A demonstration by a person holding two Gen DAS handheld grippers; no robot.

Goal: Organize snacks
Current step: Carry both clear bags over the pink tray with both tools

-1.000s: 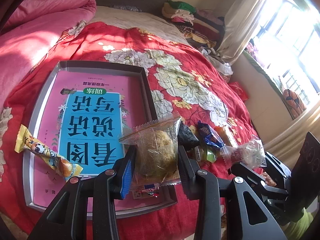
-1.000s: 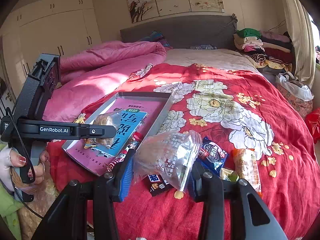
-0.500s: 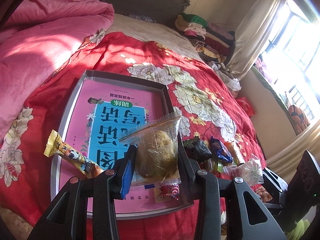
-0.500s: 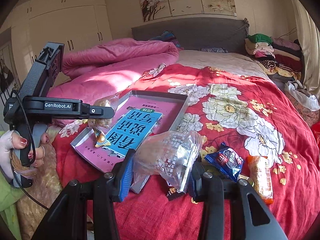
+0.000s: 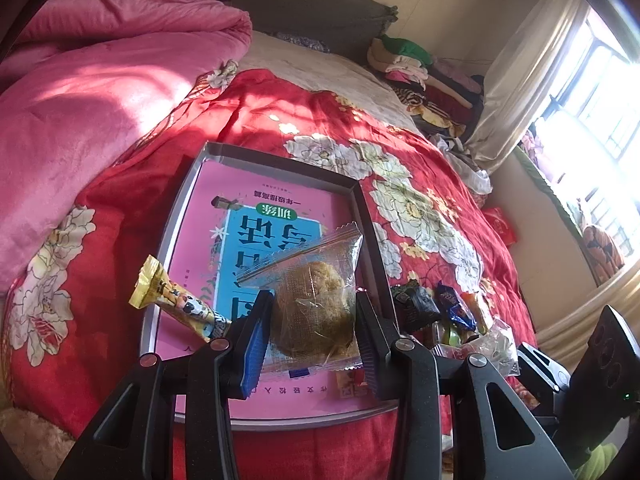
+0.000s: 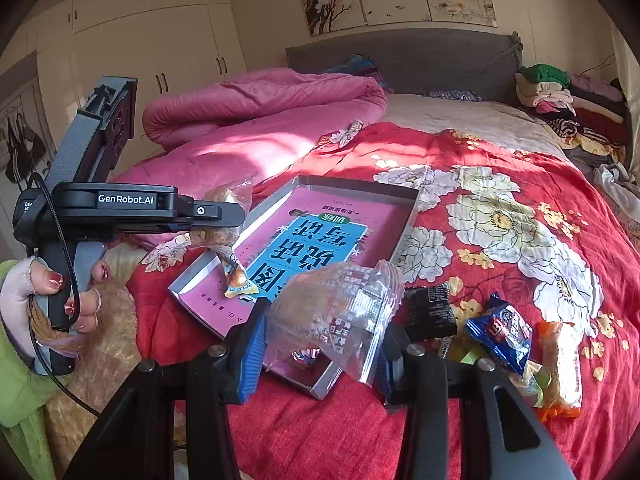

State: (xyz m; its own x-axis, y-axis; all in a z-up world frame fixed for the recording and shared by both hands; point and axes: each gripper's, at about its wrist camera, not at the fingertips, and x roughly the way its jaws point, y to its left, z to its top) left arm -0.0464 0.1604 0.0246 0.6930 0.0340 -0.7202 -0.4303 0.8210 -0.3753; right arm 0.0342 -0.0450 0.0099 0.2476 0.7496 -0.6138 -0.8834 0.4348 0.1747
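My left gripper (image 5: 314, 304) is shut on a round golden pastry in a clear wrapper (image 5: 316, 304), held above the near end of a grey metal tray (image 5: 280, 160). A pink and blue book (image 5: 256, 236) lies in the tray, and a yellow snack bar (image 5: 176, 304) rests across the tray's left rim. My right gripper (image 6: 326, 320) is shut on a crinkled clear snack packet (image 6: 340, 308) over the tray's (image 6: 356, 184) near corner. In the right wrist view the left gripper (image 6: 216, 216) hangs at the tray's left side, a hand on its handle.
Loose snacks lie on the red flowered bedspread right of the tray: a black packet (image 6: 430, 310), a blue packet (image 6: 500, 330) and an orange packet (image 6: 560, 368). A pink quilt (image 6: 260, 112) is heaped at the left. Folded clothes (image 6: 560, 100) are stacked by the headboard.
Both grippers have shifted left, each keeping its packet. The left one has moved from over the tray to its left side, and the right one has come from the loose snacks to the tray's corner.
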